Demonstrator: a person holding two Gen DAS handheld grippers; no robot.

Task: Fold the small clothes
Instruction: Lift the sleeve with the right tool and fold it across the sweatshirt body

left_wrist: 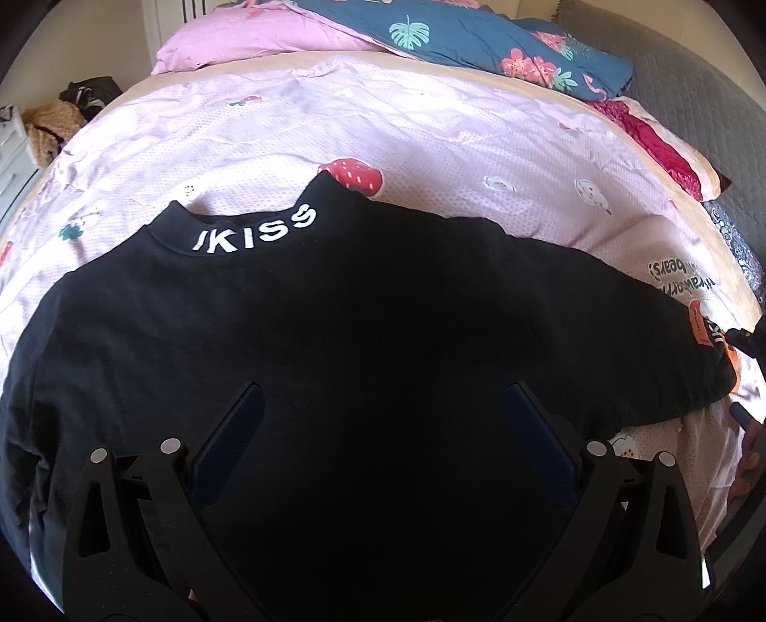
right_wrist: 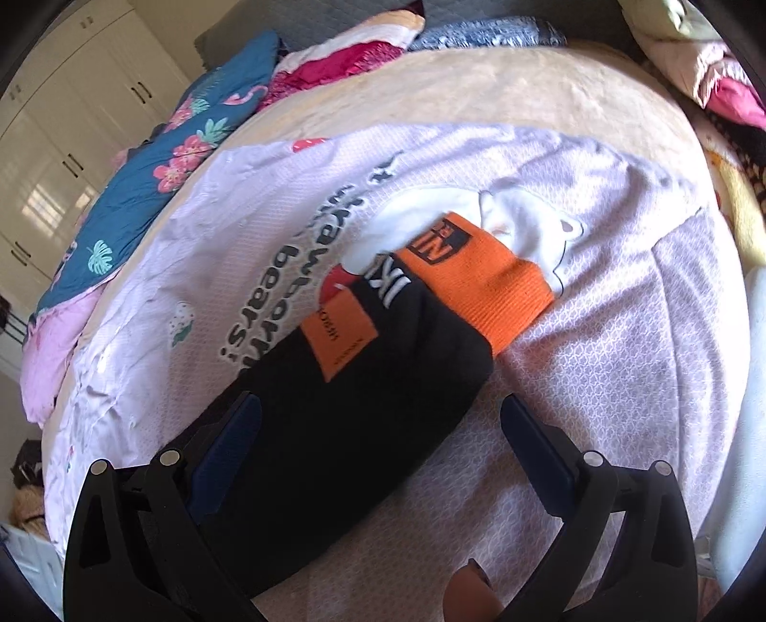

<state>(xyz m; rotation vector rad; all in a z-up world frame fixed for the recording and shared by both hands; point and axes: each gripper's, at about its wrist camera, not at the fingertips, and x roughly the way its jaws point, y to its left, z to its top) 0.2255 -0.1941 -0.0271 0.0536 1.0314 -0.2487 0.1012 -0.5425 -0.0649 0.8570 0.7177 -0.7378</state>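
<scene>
A small black sweater with white "IKISS" lettering on its collar lies flat on a pink printed sheet. Its right sleeve stretches out and ends in an orange cuff. My left gripper is open, hovering over the sweater's chest. My right gripper is open over the sleeve, its left finger over the black cloth and its right finger over the sheet. The right gripper's tip shows at the far right of the left wrist view.
The bed carries a blue floral quilt, a pink quilt and red bedding at the far side. White wardrobes stand beyond the bed. A heap of clothes sits beside the bed's left edge.
</scene>
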